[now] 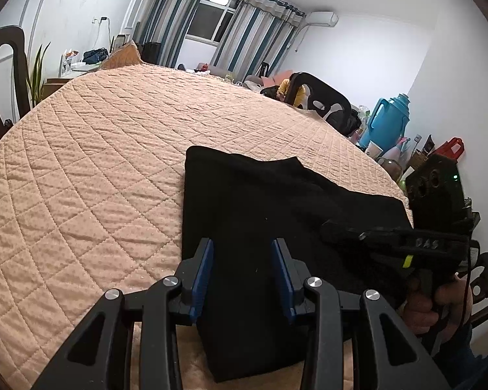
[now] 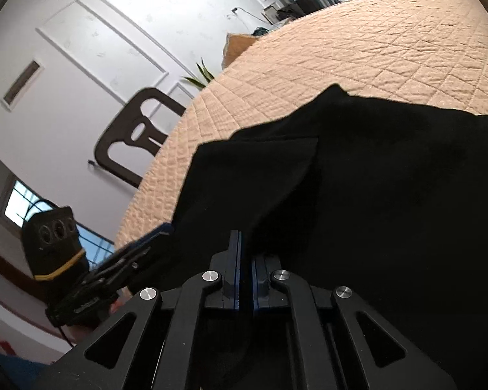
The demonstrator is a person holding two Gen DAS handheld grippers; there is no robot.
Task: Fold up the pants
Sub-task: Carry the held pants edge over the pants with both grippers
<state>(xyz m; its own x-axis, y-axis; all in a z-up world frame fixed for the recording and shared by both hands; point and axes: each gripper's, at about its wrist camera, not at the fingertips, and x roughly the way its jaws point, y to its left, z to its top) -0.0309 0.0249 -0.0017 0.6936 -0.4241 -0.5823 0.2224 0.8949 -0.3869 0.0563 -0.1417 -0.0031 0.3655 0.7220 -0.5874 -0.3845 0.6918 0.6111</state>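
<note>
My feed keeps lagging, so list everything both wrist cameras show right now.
pants: one, black, folded on the near part of the quilted cover
quilted cover: one, peach, spread over the table
chairs: at least two, dark, at the table's edges
thermos: one, teal, beyond the table's right edge
curtains: striped blue and grey, beside the window
plant: one, green, by the far-left wall
left claw: black with blue pads, jaws apart over the pants
right claw: black, jaws closed at the pants' near edge
hand: one, gripping the right claw's handle
</note>
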